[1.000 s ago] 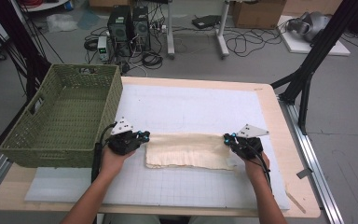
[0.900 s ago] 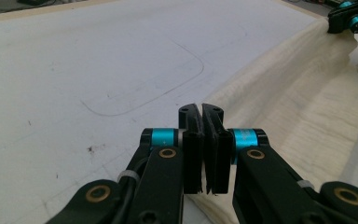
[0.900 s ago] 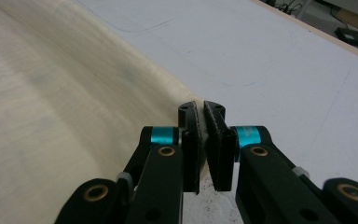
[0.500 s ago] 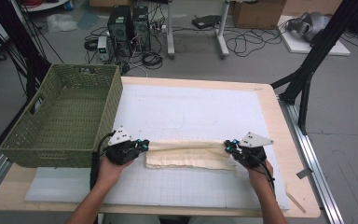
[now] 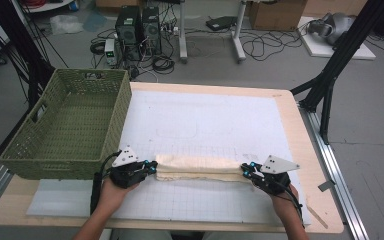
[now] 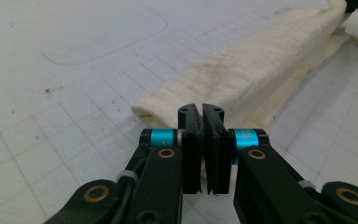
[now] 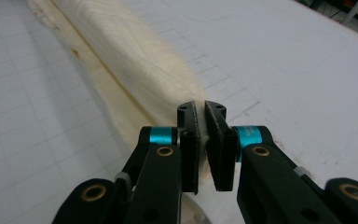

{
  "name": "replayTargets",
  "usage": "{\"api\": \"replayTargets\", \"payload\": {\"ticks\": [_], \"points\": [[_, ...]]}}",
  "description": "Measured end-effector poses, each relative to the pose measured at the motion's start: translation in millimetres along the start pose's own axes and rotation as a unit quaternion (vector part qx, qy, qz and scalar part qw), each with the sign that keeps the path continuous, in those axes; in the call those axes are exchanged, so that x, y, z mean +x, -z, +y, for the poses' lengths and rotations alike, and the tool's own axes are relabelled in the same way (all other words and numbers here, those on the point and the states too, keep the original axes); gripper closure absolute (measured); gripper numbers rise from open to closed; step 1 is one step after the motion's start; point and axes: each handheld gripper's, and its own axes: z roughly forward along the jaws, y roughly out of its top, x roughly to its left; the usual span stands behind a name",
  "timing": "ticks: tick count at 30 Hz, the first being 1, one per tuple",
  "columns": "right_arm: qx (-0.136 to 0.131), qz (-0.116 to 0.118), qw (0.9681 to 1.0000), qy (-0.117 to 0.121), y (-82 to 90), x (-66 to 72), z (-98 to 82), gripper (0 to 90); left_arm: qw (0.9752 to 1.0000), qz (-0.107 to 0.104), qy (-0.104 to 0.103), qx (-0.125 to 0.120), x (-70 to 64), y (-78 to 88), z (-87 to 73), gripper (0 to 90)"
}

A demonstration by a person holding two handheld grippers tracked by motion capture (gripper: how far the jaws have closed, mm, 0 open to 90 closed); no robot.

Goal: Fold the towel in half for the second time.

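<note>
Folding is partway: left gripper [image 5: 151, 167] and right gripper [image 5: 246, 170] are pinching opposite ends of the cream towel [image 5: 200, 168], doubled lengthwise beside the empty green basket [image 5: 65, 130], awaiting further folds.

Both hand-held grippers, left [image 5: 152, 167] & right [image 5: 244, 170], pulled cloth's [image 5: 200, 167] far edge toward counter's near edge; cloth now folded narrower.

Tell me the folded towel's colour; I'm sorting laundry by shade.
Cream, an off-white, on the folded towel; the left gripper view shows it best.
</note>
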Motion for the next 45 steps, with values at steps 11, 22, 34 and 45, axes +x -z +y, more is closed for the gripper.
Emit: {"api": "replayTargets", "payload": {"ticks": [11, 22, 34, 45], "points": [[0.02, 0.0, 0.9996, 0.019, 1.4, 5.3, -2.3, 84.1, 0.9964, -0.01, 0.029, -0.08, -1.3, 15.3, 19.6, 50.2], [-0.005, -0.007, 0.9991, -0.042, 14.1, -1.5, -0.5, 53.8, 0.9993, -0.018, 0.029, 0.017, -6.0, -28.4, 11.9, 73.0], [-0.035, -0.028, 0.9914, -0.123, 3.1, 7.7, 28.1, 52.4, 0.9989, -0.008, 0.024, 0.038, -7.7, -29.2, 7.0, 72.4], [0.101, -0.103, 0.9868, -0.074, -25.8, -1.8, 0.9, 53.3, 0.9987, -0.005, 0.011, 0.049, -9.8, -31.0, 6.9, 72.9]]}}
